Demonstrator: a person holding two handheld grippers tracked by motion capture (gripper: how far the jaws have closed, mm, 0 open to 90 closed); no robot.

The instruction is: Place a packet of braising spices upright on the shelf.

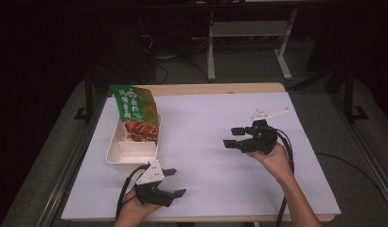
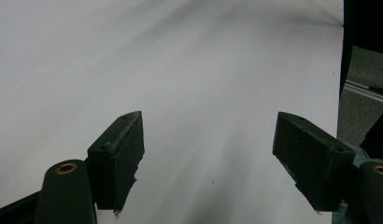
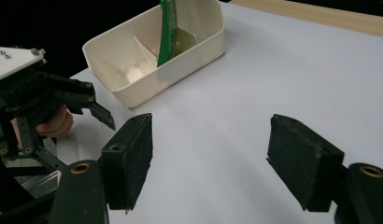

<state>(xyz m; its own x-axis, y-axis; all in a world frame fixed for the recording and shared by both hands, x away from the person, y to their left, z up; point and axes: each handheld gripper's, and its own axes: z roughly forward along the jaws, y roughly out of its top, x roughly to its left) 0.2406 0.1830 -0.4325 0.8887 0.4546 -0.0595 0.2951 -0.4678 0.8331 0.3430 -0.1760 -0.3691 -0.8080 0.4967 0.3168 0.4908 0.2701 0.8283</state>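
Observation:
A cream plastic tray [image 1: 117, 156] with inner dividers sits at the left of the white table top. A green snack bag [image 1: 135, 113] with a picture of brown food leans upright in the tray's far compartment. In the right gripper view the tray [image 3: 189, 51] holds the bag [image 3: 167, 32] edge-on. My left gripper [image 1: 175, 182] hovers near the front edge, just in front of the tray, open and holding nothing. My right gripper [image 1: 233, 137] is right of centre, jaws wide apart, pointing left toward the tray. Each gripper view shows open jaws over bare table: left gripper [image 2: 208, 158], right gripper [image 3: 210, 161].
The white sheet [image 1: 211, 142] covers most of the wooden table, whose bare far edge [image 1: 220, 88] shows. Metal rails run along both sides. A white desk frame [image 1: 249, 38] stands on the floor beyond. In the right gripper view the other gripper [image 3: 45, 107] sits at far left.

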